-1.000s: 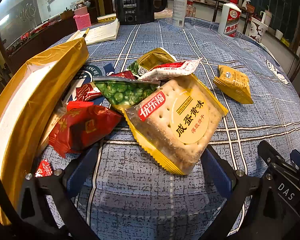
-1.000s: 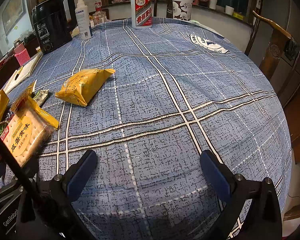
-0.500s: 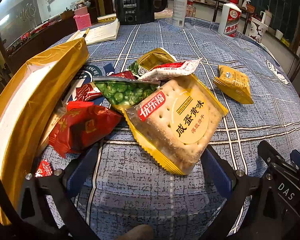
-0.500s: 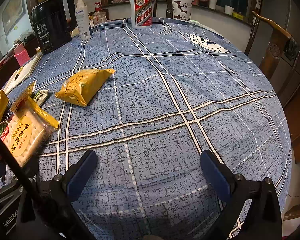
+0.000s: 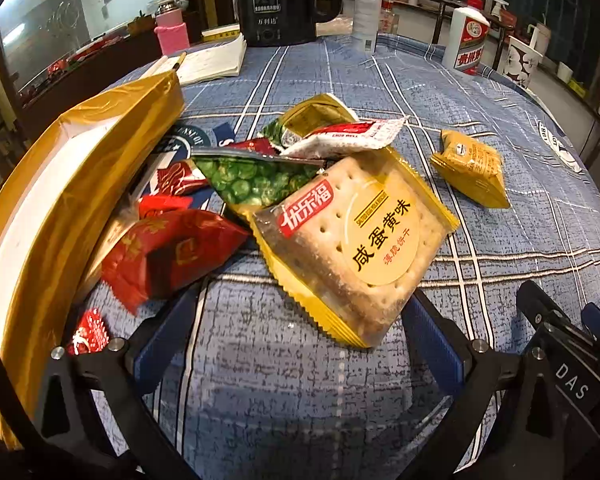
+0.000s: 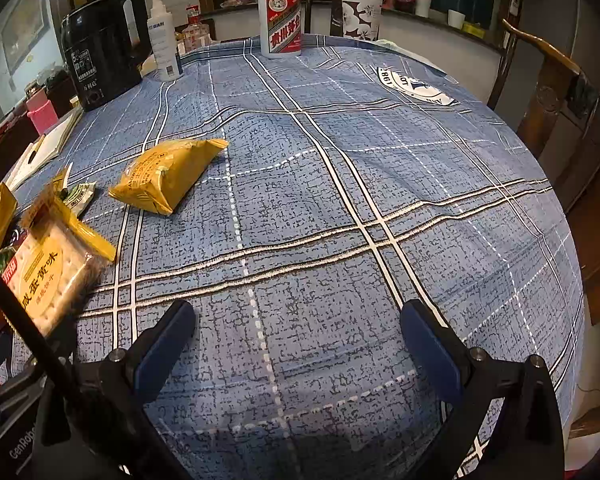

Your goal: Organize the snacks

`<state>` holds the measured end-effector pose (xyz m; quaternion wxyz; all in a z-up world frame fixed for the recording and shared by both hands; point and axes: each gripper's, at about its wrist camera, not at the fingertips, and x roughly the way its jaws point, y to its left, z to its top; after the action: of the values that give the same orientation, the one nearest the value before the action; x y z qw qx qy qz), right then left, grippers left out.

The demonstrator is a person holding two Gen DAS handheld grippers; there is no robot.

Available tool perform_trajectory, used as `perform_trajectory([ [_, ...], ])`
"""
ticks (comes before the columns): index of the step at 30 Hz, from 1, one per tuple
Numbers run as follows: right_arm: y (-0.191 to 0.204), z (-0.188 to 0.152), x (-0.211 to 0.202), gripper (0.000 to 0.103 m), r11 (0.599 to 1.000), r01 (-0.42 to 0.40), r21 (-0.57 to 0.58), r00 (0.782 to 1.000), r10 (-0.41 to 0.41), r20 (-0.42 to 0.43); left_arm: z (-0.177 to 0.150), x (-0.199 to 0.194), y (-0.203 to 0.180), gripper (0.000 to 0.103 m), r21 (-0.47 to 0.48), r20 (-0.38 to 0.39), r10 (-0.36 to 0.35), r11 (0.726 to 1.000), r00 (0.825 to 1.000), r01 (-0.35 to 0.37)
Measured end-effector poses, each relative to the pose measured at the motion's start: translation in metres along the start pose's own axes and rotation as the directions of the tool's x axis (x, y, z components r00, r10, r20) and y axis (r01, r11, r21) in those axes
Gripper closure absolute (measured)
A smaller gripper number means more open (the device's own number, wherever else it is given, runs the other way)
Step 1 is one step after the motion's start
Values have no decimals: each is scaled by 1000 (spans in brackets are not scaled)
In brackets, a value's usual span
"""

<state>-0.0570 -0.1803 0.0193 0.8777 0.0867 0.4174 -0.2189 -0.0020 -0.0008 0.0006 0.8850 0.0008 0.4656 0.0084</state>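
While both grippers, left (image 5: 296,332) and right (image 6: 296,340), hover spread and empty: barely begun, snack pile (image 5: 260,200) heaped beside gold box (image 5: 40,200), 1 yellow packet (image 6: 166,176) well apart on tablecloth (image 6: 360,200).

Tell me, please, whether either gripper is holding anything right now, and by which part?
Nothing is held. The left gripper stands open in front of the cracker packet, and the right gripper is open over bare tablecloth.
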Motion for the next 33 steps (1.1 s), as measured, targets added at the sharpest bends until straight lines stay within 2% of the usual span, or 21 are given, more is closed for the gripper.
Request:
perform_trajectory([
  [8, -4, 1, -1, 0, 1000, -6, 0, 1000, 6, 1, -6, -10, -4, 2, 103, -32, -80, 991, 996, 83],
  [12, -3, 1, -1, 0, 1000, -6, -4, 1000, 6, 1, -9, -24, 14, 15, 22, -28, -169, 985, 985, 170],
  [16, -5, 1, -2, 0, 999, -31, 7, 999, 31, 9, -15, -46, 37, 19, -55, 8, -232, 971, 973, 232],
  [18, -7, 1, -3, 0, 999, -45, 13, 999, 45, 14, -19, -55, 48, 34, -53, -2, -279, 959, 960, 278],
  [19, -8, 1, -4, 1, 998, -60, 19, 998, 60, 20, -21, -63, 57, 34, -61, 12, -294, 954, 956, 294],
  [21, -10, 1, -7, 8, 995, -94, 29, 995, 92, 36, -28, -79, 74, 34, -85, 63, -303, 948, 951, 308],
  [23, -13, 0, -12, 34, 988, -151, 20, 987, 150, 59, -32, -96, 90, 34, -95, 120, -293, 948, 948, 305],
  [25, -14, -2, -17, 45, 981, -194, 0, 980, 194, 43, -37, -115, 106, 34, -91, 185, -272, 952, 944, 292],
  [29, -15, -6, -44, 48, 957, -289, -19, 953, 289, 90, -41, -135, 136, 34, -102, 263, -226, 960, 938, 260],
  [31, -13, -4, -55, 48, 937, -349, -22, 932, 350, 100, -40, -135, 146, 34, -110, 269, -218, 961, 938, 255],
  [33, -2, -1, -61, 51, 910, -411, -54, 908, 414, 72, -41, -132, 153, 34, -122, 263, -224, 957, 939, 262],
])
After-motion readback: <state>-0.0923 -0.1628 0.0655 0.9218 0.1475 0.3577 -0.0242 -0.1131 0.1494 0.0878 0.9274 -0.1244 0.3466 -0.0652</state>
